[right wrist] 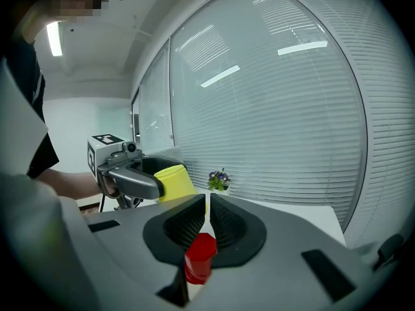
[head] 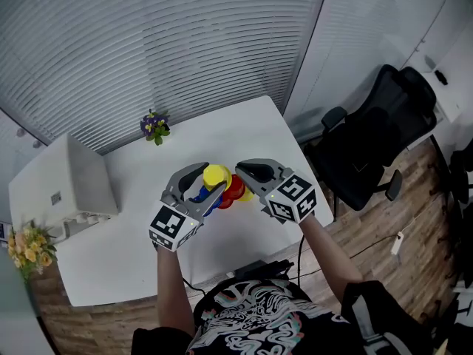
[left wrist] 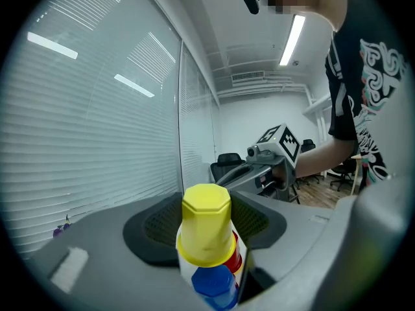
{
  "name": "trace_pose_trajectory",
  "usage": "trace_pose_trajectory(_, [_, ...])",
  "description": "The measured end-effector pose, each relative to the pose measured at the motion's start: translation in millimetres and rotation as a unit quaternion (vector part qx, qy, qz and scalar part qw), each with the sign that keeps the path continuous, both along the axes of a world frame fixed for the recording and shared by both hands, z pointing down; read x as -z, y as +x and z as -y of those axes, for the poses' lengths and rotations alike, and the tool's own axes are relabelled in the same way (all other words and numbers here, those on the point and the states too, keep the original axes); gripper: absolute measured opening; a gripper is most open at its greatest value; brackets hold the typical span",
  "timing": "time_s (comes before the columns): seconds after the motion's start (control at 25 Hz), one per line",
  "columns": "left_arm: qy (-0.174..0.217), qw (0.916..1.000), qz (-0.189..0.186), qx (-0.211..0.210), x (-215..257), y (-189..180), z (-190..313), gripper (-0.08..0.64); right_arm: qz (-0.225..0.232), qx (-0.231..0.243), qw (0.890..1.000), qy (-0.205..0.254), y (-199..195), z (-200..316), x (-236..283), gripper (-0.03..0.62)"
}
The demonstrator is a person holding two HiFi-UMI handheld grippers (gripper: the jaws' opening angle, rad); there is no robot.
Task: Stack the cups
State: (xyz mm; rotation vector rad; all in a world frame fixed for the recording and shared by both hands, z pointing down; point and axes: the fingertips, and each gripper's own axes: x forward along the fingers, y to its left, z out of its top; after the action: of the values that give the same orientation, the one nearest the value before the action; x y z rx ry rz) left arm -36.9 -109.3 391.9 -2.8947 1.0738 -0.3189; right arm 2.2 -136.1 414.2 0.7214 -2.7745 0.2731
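Left gripper view shows your left gripper point(left wrist: 207, 203) clamped on an upturned yellow cup point(left wrist: 206, 235) with an eight-sided base. A blue cup point(left wrist: 214, 287) sits beneath it, over the white table point(head: 244, 132). Your right gripper point(right wrist: 208, 199) has its jaws nearly together, with a red cup point(right wrist: 200, 258) at their root.

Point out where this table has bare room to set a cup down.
Bare: the table at its far right corner, the strip from the purple flowers toward the cups, and the near left patch by the white box. Crowded: the middle, where the left gripper and right gripper meet.
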Motion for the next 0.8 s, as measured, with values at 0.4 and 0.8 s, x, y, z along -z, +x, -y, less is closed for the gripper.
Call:
trace_pose_trajectory(0.4, [-0.030, 0.9987, 0.038, -0.017, -21.0, 6.9, -0.2, 0.232, 0.002, -0.015, 1.000, -0.013, 7.9, 4.7, -9.4, 0.026])
trace_pose_trajectory(0.8, [-0.042, 0.9971, 0.058, -0.025, -27.5, 9.4, -2.5, 0.236, 0.000, -0.011, 1.000, -0.020, 8.8, 4.7, -14.1, 0.026])
